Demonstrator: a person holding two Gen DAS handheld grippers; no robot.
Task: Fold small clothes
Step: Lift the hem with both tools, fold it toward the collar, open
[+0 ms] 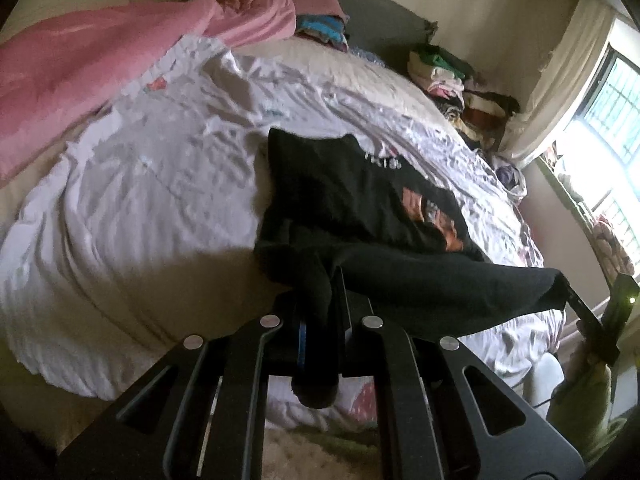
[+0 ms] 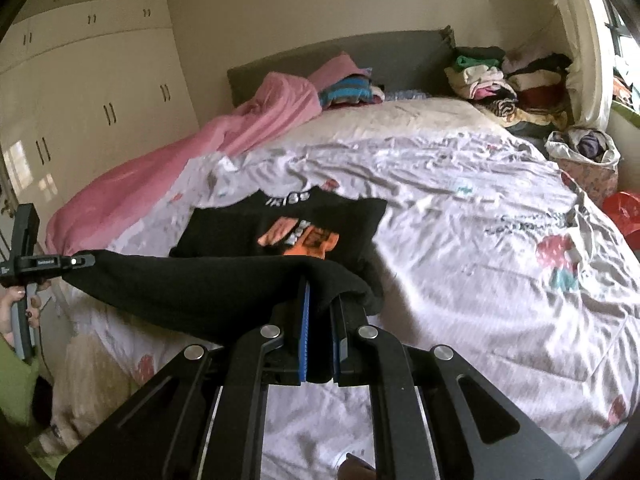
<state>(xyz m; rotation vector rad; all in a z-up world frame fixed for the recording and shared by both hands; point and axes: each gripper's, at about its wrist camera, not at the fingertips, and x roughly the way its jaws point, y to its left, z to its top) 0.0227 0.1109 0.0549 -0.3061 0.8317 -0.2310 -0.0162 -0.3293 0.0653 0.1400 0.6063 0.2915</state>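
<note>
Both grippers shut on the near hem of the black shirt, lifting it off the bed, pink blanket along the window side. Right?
Wrong on one point: the pink blanket lies along the wardrobe side, opposite the window, as the right wrist view shows. Both the left gripper and right gripper are shut on the black shirt.

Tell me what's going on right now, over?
Left gripper and right gripper both shut on black T-shirt, near edge lifted off bed sheet. Nothing in the way.
</note>
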